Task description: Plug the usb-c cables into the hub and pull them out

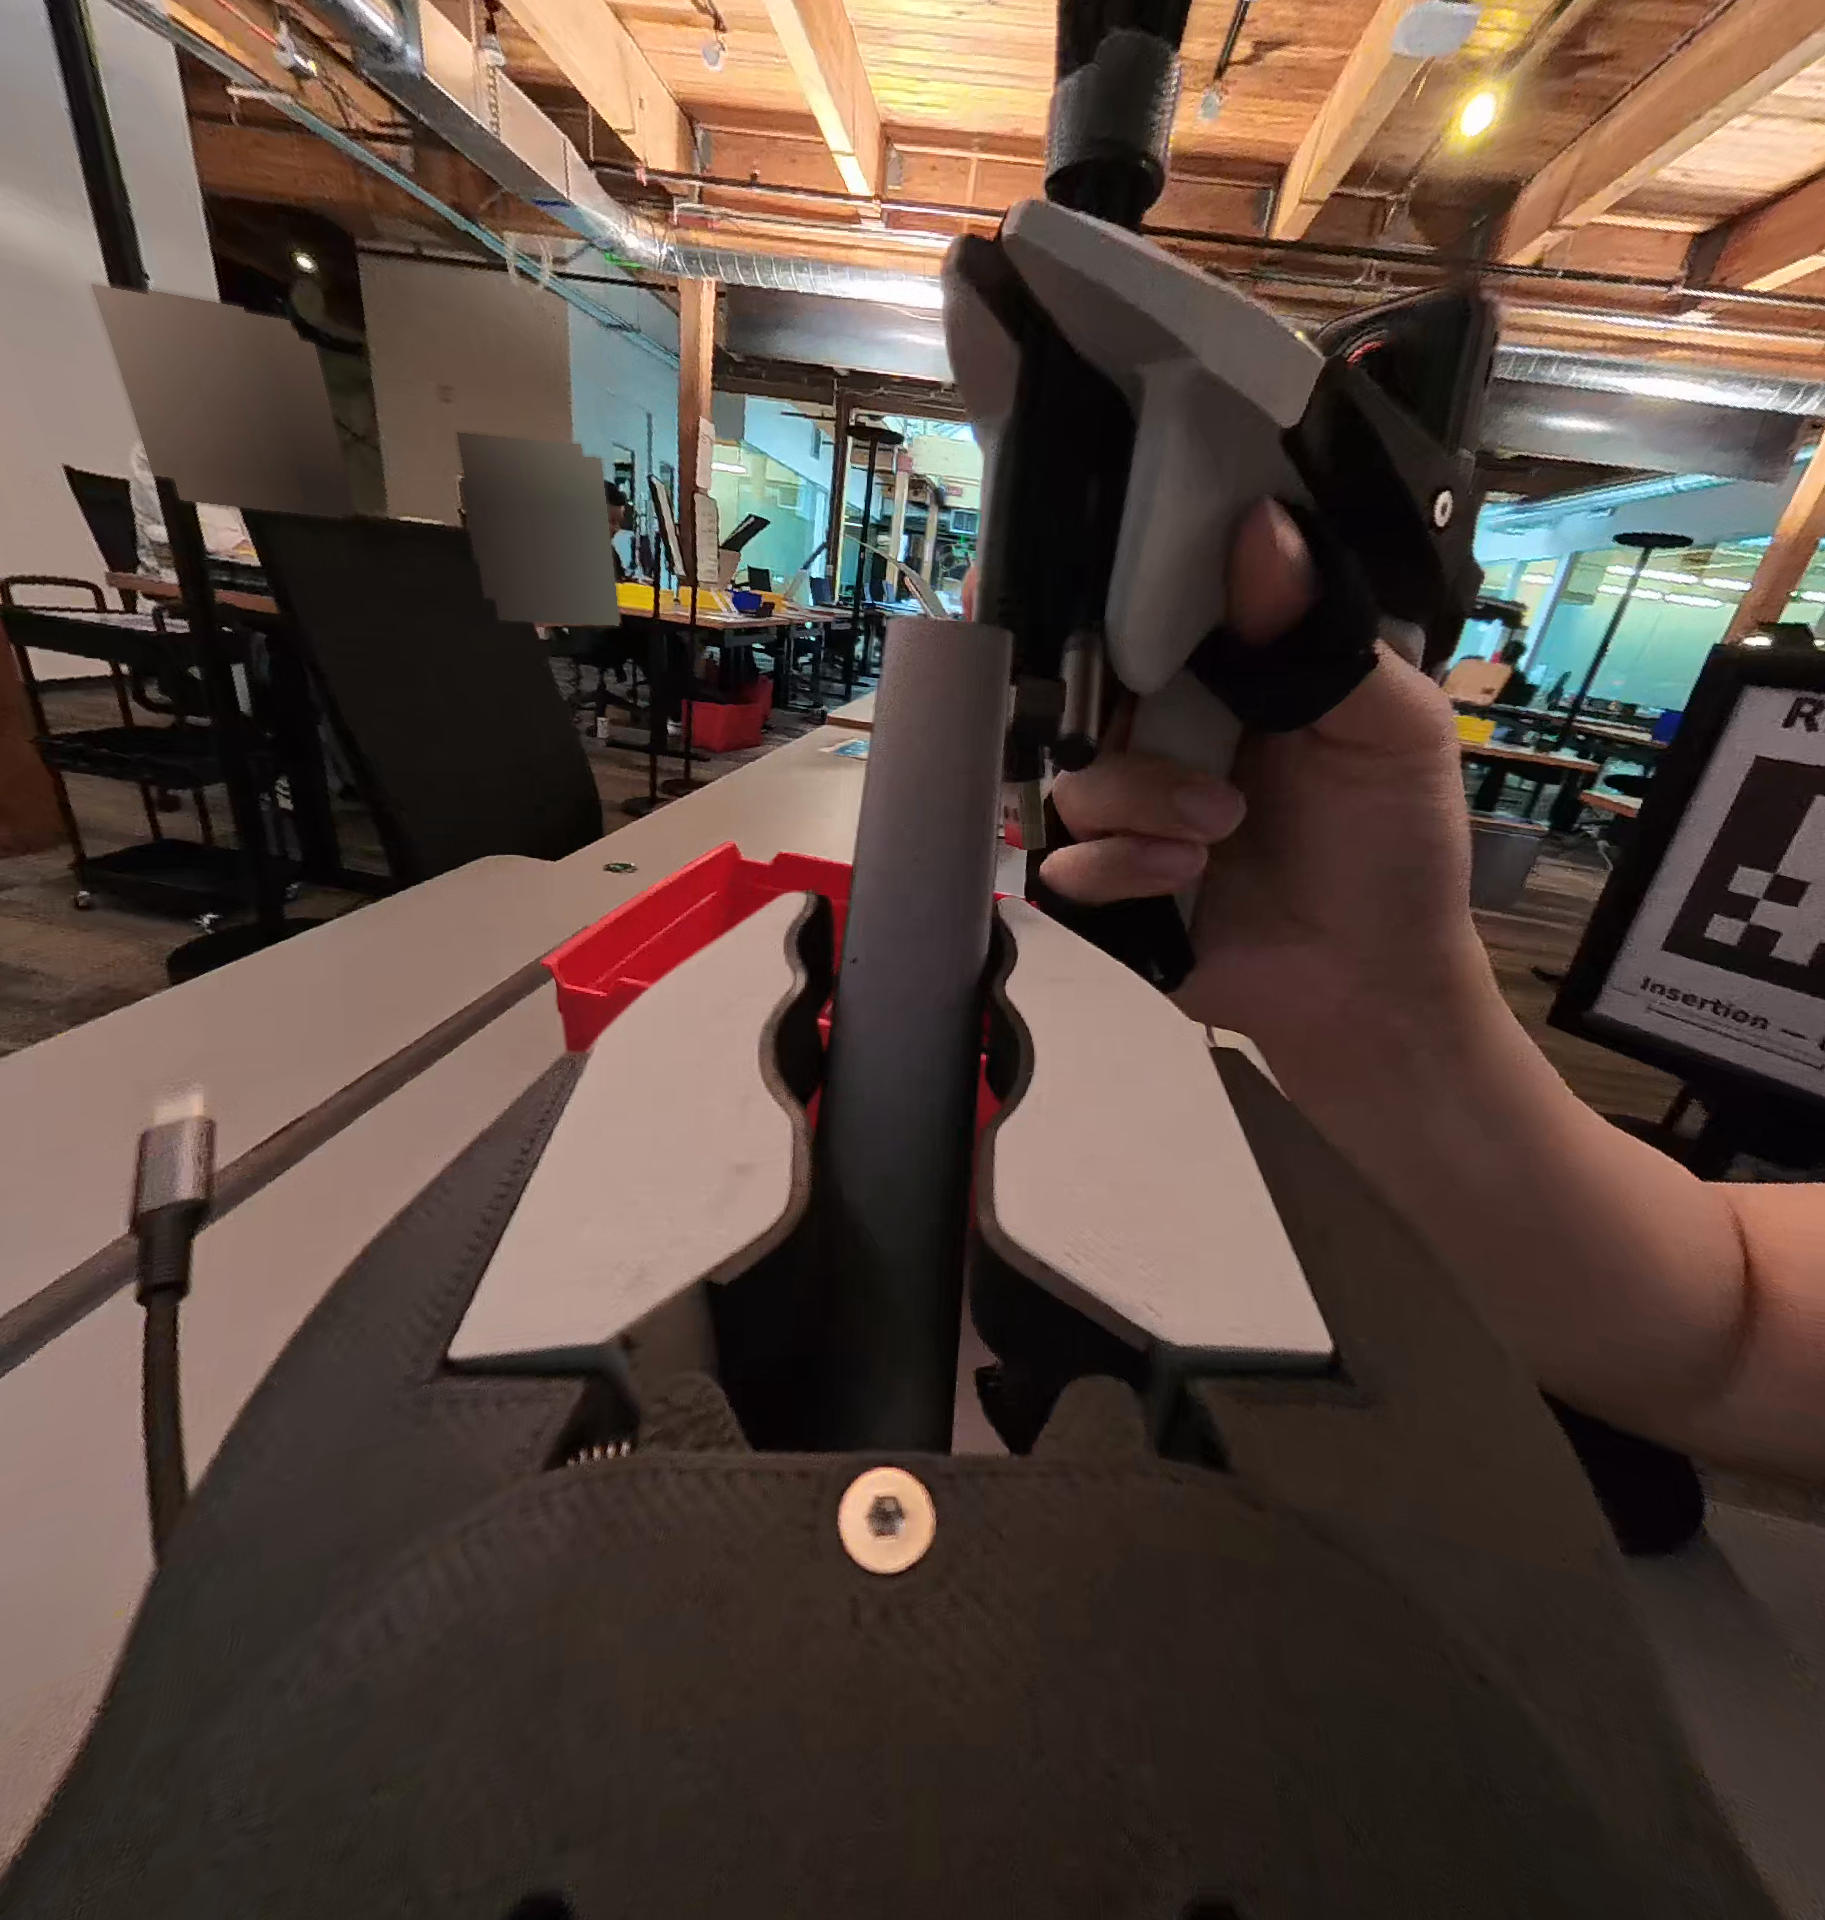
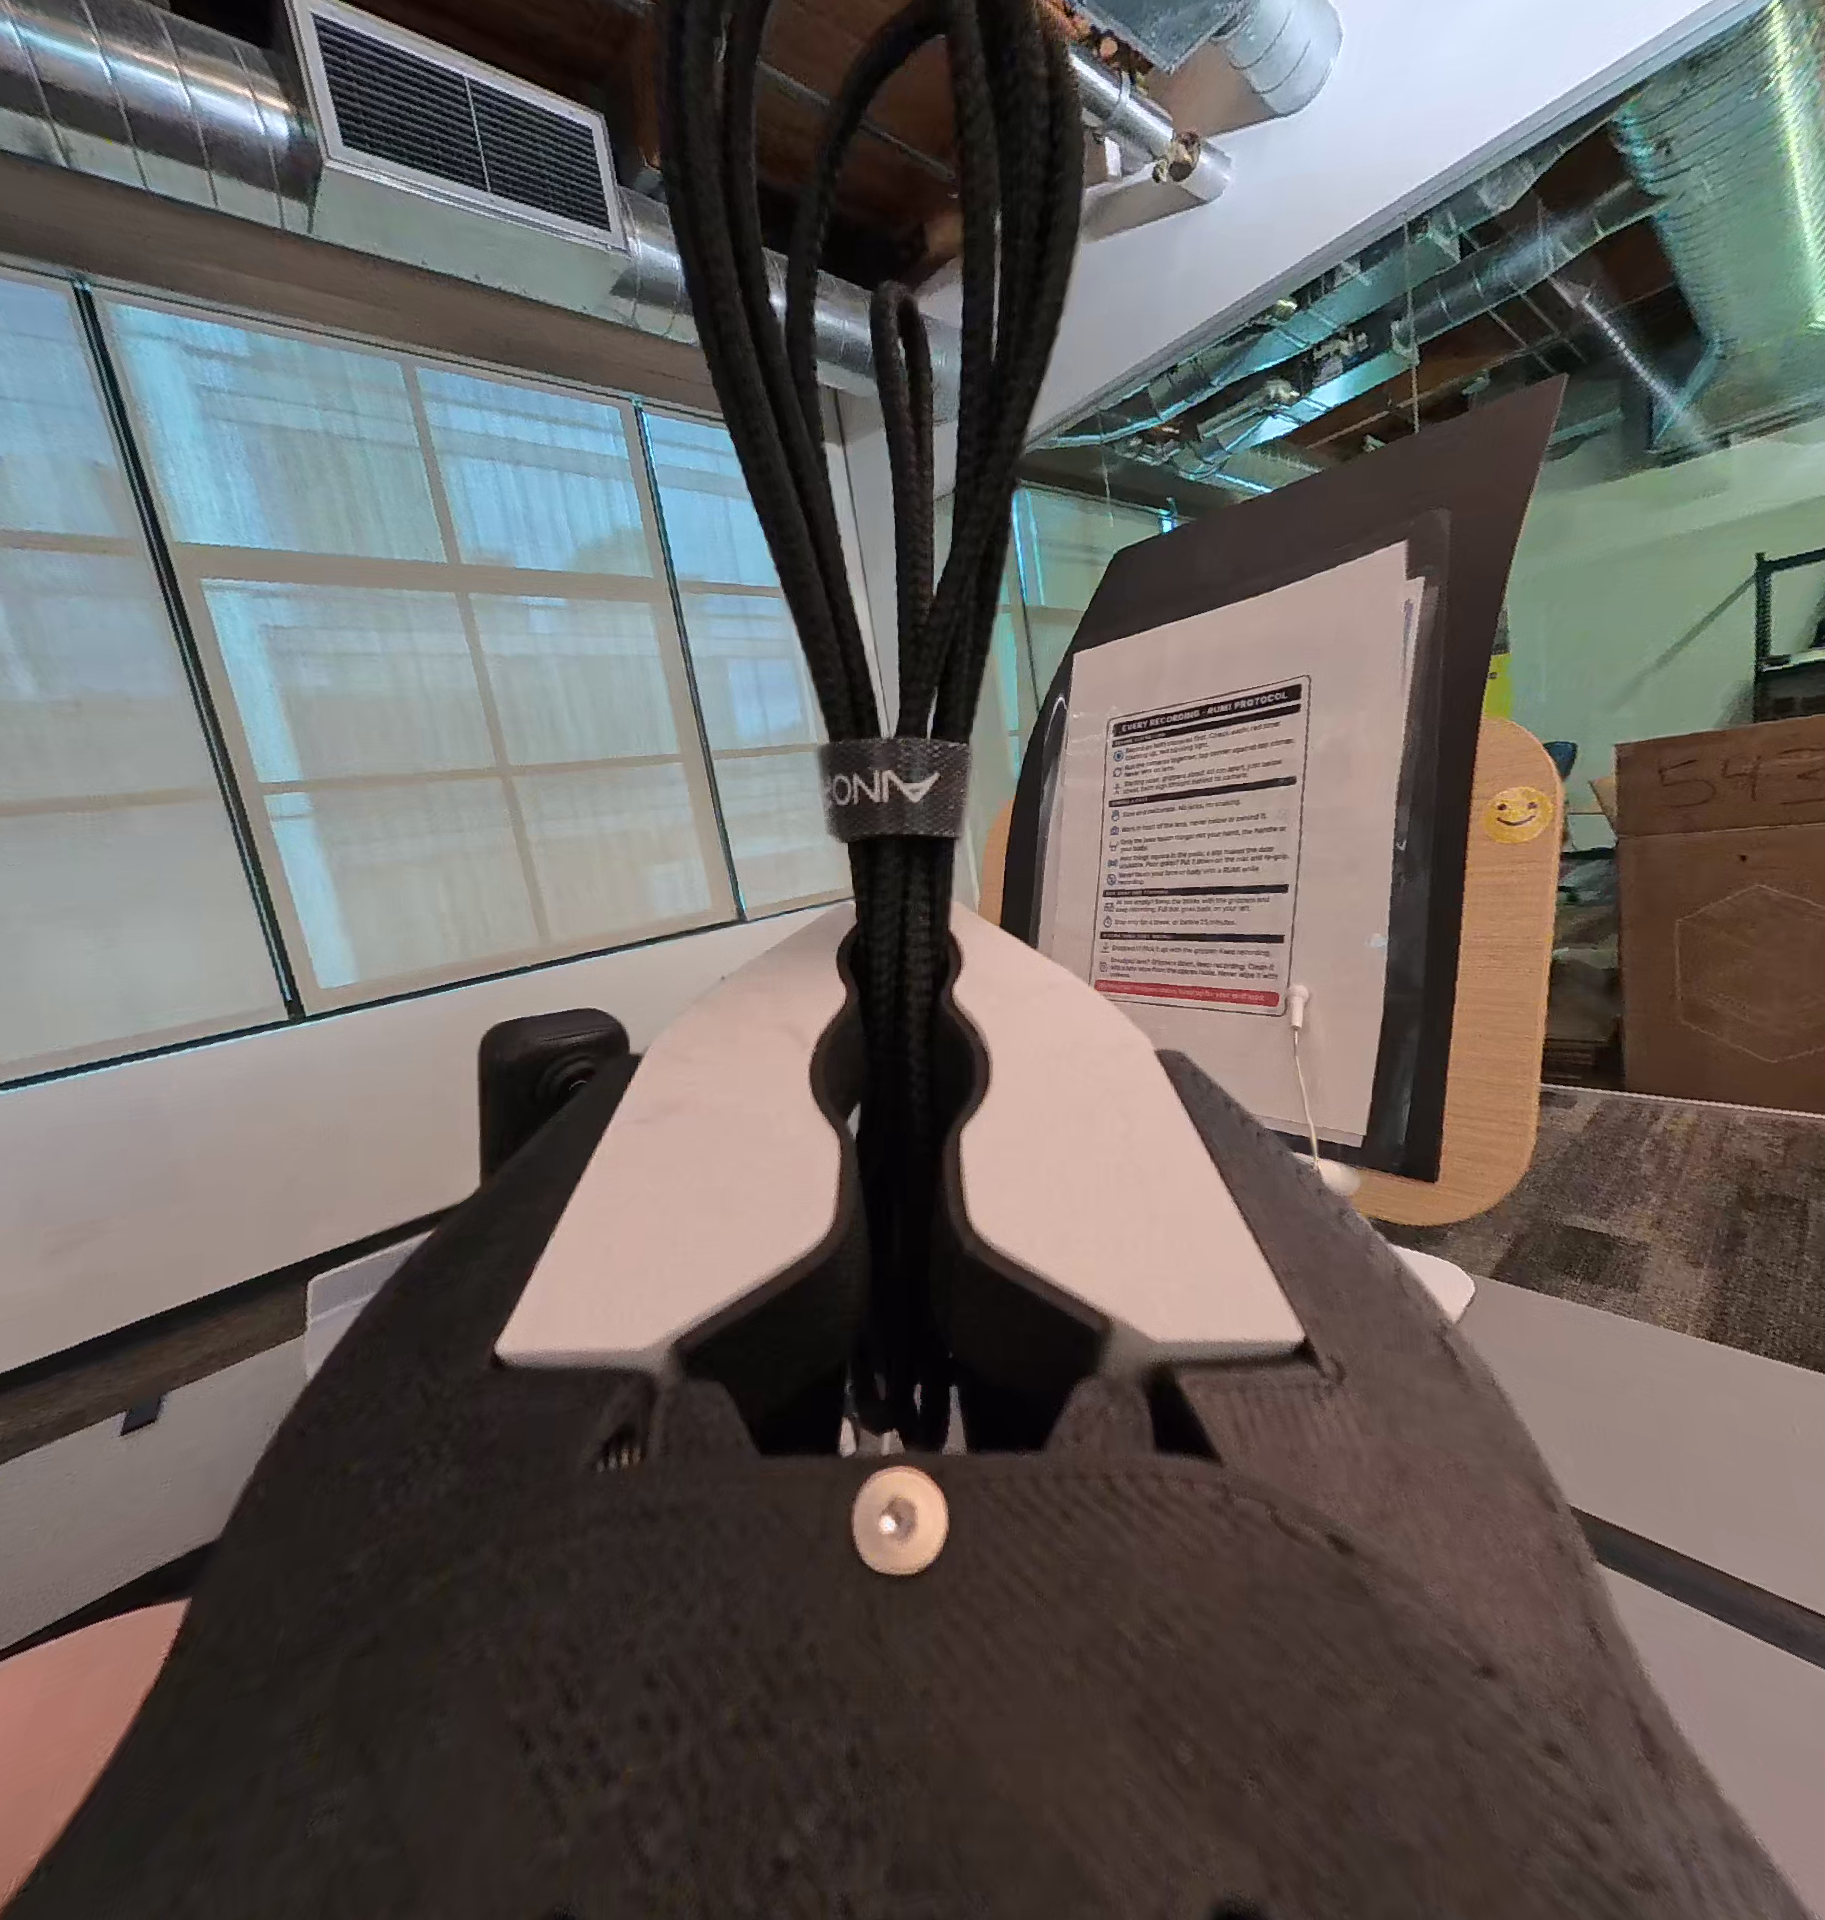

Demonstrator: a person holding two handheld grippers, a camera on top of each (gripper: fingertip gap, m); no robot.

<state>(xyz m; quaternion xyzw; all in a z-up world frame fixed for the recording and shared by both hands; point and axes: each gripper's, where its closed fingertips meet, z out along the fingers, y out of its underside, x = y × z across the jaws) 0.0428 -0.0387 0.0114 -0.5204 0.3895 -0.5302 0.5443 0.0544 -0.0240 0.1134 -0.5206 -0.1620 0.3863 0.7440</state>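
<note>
Left claw [image 1: 900, 1023] clamped on grey hub [image 1: 913, 935], above red tray [image 1: 659, 935]; right claw [image 2: 900, 1023] clamped on strapped black cable bundle [image 2: 892, 582]; loose plug [image 1: 172, 1174] on worktop [image 1: 46, 1195].

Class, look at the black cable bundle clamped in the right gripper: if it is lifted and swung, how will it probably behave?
Probably floppy: the cable bundle is braided cord in long loose loops. The strap should keep the strands together. It looks light, so the right gripper, shut on it, likely holds it easily.
</note>
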